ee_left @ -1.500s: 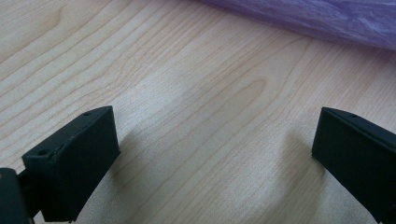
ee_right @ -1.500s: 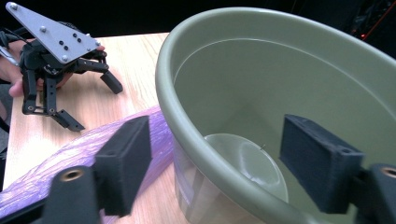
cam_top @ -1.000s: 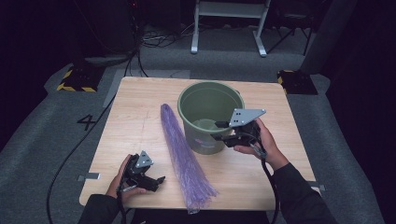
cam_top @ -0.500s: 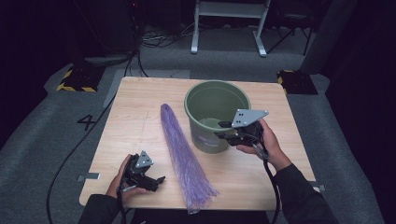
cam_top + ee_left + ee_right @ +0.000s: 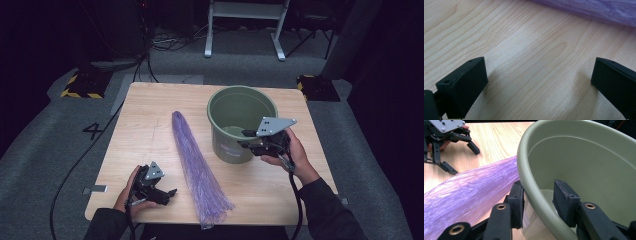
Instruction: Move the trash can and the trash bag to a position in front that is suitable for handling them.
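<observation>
- Gripping the rim of the olive-green round plastic bucket is the step in hand; the right gripper straddles the near wall, one jaw outside, one inside.
- Jaws have just been closing with the rim between them. In the right gripper view the outer pad sits against the wall, while the inner pad shows a sliver of gap, so a firm clamp cannot be confirmed yet.
- Judgement: seat both pads squarely below the rolled lip before any lift or drag; a one-sided pinch would likely tip the bucket or let it slip.
- The bucket stands upright on the right half of the pale wooden table, just beside the long crinkled purple plastic bag, which lies lengthwise down the middle.
- Judgement: keep the bucket clear of the bag when moving it.
- The left gripper rests on the table's near-left corner, jaws wide apart and holding nothing, bare wood between them.
</observation>
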{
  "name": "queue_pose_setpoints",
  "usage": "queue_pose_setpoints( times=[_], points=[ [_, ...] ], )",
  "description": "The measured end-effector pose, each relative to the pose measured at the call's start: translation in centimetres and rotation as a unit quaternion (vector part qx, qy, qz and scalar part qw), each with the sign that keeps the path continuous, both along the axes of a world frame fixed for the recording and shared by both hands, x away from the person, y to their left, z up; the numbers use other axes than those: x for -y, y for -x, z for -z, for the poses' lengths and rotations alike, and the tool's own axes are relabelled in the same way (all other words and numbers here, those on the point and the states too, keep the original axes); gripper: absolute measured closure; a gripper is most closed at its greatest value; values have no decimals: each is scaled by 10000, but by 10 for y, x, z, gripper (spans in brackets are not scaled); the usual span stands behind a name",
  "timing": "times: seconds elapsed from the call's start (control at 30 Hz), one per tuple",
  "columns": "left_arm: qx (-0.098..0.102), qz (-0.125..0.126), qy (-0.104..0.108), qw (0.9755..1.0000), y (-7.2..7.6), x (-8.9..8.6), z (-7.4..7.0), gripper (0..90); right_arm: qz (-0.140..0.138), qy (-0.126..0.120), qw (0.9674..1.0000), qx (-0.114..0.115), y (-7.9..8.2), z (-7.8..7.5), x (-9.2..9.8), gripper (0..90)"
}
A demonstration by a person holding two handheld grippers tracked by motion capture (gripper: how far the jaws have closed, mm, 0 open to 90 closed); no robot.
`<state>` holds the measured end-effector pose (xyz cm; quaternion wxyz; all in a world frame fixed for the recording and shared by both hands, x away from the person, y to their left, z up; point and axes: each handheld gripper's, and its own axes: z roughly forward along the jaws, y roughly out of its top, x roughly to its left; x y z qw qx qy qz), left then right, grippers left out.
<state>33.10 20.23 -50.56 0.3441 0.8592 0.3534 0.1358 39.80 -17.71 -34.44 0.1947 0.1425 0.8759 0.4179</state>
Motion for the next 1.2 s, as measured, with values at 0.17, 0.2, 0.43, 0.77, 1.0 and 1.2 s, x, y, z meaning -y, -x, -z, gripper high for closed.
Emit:
queue_pose_setpoints(
  times=[0.17,0.2,0.43,0.77,1.0,1.2],
  points=[
    [3,0,-2,10000,0,0,0,1,52,-181,9997,161,8,-3,5,374],
    [3,0,-2,10000,0,0,0,2,52,-181,9997,161,8,-3,5,374],
    [16,-13,-6,10000,1,1,0,2,311,-679,9955,577,39,-8,36,309],
    [32,69,-21,10000,8,13,0,2,1017,-1261,9862,346,54,22,101,273],
    [31,298,-23,9995,15,34,0,2,1462,-797,9860,-79,52,71,119,269],
    [117,382,-57,9992,17,55,-1,2,1587,-490,9851,-437,52,108,127,259]
  ],
)
